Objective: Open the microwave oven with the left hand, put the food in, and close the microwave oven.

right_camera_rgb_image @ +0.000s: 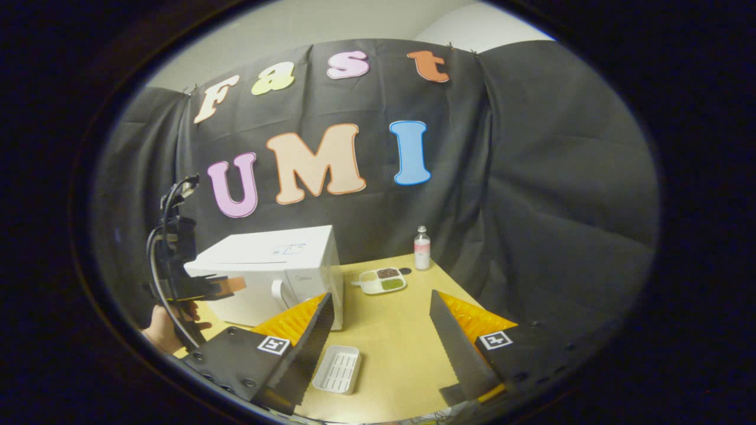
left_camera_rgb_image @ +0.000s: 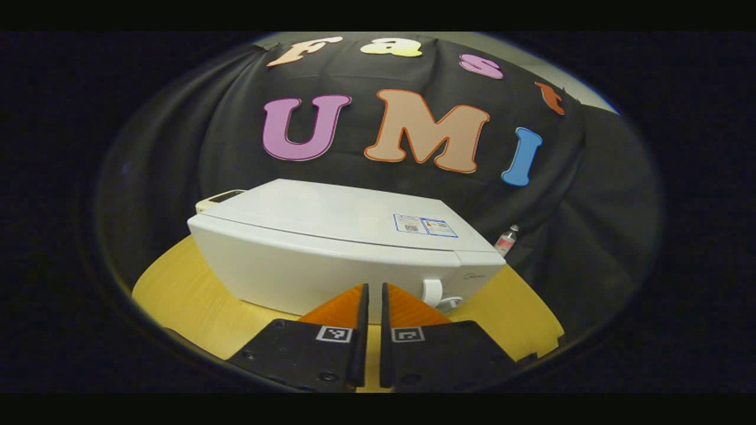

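The clenched, empty left gripper faces the closed microwave, its upright door handle near at two o'clock; the right gripper gapes empty.

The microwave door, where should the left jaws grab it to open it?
Probably the white handle, standing upright on the front of the microwave at its right side, the door shut. It sticks out as a loop, so the left gripper, jaws shut now, would open, come straight from the front, and close around it.
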Available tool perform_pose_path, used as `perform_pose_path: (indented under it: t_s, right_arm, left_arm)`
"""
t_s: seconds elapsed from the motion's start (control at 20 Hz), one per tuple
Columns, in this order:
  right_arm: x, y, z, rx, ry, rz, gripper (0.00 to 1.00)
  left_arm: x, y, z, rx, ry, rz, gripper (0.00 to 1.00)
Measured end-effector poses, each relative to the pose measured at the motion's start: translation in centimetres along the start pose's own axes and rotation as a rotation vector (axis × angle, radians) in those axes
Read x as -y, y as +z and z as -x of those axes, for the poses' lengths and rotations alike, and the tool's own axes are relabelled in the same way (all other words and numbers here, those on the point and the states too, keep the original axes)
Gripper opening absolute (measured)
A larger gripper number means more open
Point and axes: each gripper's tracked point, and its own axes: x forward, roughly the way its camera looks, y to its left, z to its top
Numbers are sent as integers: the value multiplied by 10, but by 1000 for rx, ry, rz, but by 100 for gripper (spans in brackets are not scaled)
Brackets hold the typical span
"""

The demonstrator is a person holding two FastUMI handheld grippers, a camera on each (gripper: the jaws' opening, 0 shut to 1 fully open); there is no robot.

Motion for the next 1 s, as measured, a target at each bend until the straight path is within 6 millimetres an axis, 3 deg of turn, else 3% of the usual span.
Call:
perform_pose_path:
  t_s: [0.1,0.15,0.25,0.35,0.5,0.7,1.0]
  right_arm:
    - [-2,5,-1,9,24,4,92]
    - [-1,6,-2,11,35,14,92]
    - [3,9,-4,17,44,39,92]
    - [5,12,-3,20,59,48,92]
    - [8,16,-6,13,90,38,92]
    - [10,36,-6,33,139,41,92]
    - [4,73,7,109,235,22,92]
  left_arm:
    - [-19,3,20,19,52,-14,21]
    - [-27,7,31,34,75,-20,18]
    - [-44,15,54,72,138,-47,72]
    - [-52,25,80,111,172,-79,100]
    - [-51,42,109,172,193,-94,96]
    - [-41,59,135,225,217,-76,96]
    - [-37,65,171,271,299,-51,96]
